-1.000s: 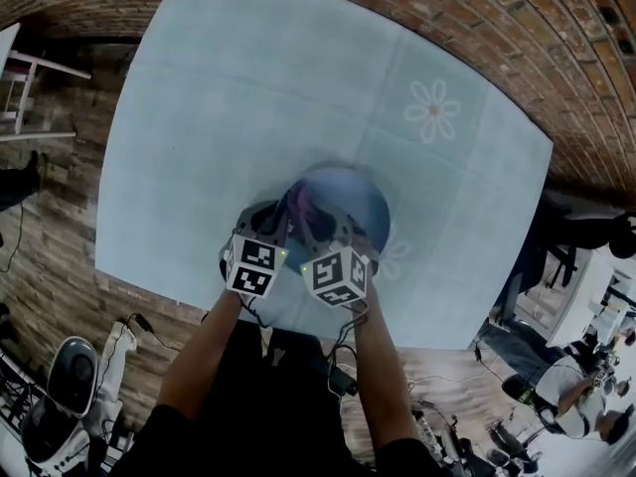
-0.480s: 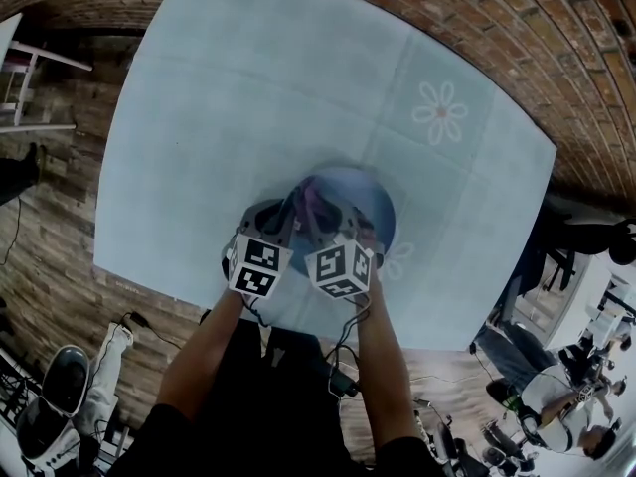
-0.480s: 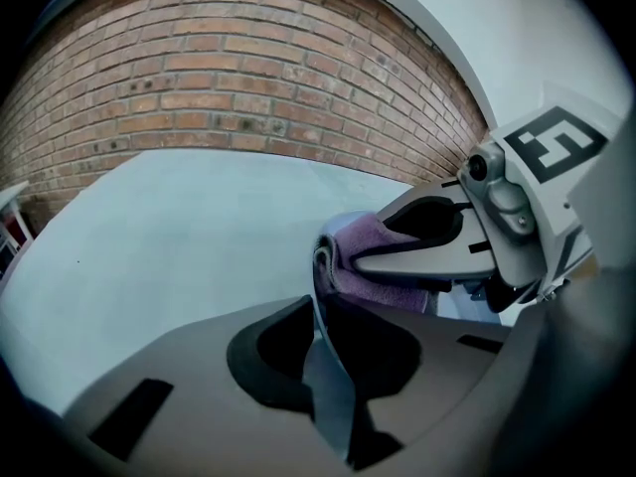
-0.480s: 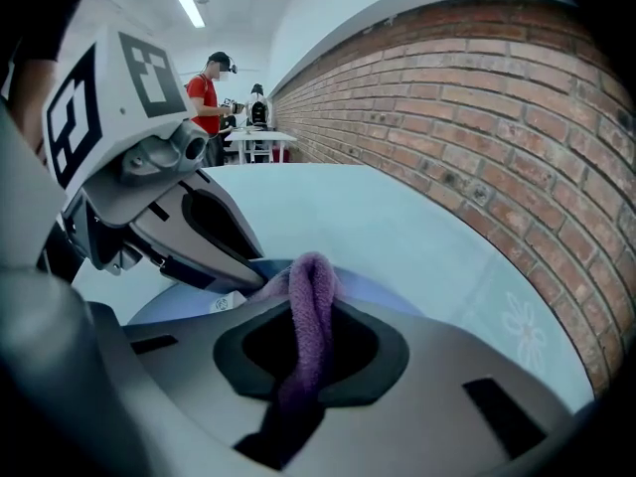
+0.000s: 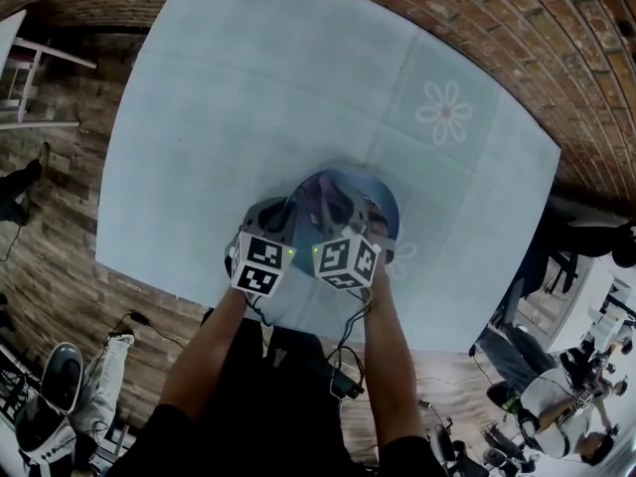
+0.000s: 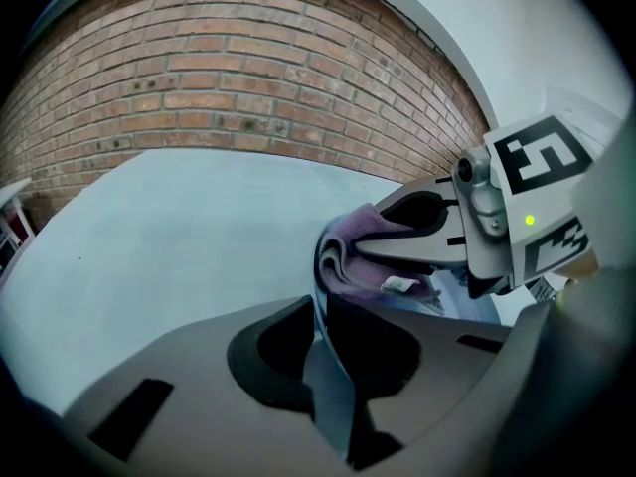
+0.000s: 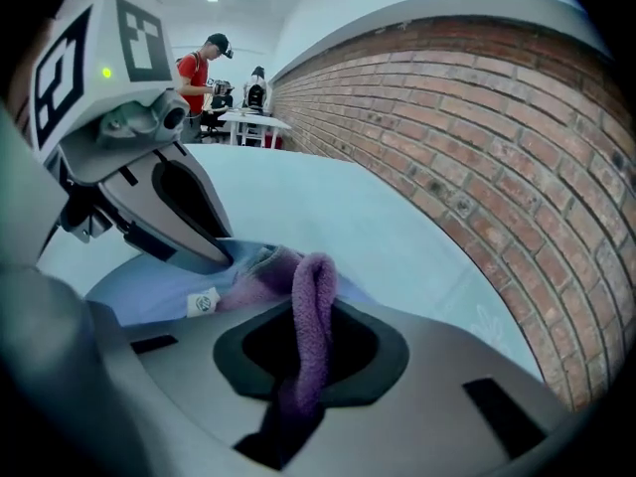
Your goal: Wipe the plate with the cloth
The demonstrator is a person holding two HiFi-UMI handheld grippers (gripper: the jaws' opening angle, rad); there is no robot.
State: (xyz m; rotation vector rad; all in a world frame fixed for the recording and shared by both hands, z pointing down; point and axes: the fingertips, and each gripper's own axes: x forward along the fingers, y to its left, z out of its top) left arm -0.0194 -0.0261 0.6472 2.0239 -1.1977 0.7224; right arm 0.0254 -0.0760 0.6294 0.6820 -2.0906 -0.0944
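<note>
While the rigid plate (image 5: 378, 203) is clamped by its rim in left fingers (image 6: 214, 386), limp cloth (image 7: 312, 301) is pinched in right fingers (image 7: 427, 381).

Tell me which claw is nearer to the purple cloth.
Right. The right claw is shut on the cloth itself, a fold pinched between its jaws. The left claw clamps the rim of the plate, with the cloth just beyond it.
</note>
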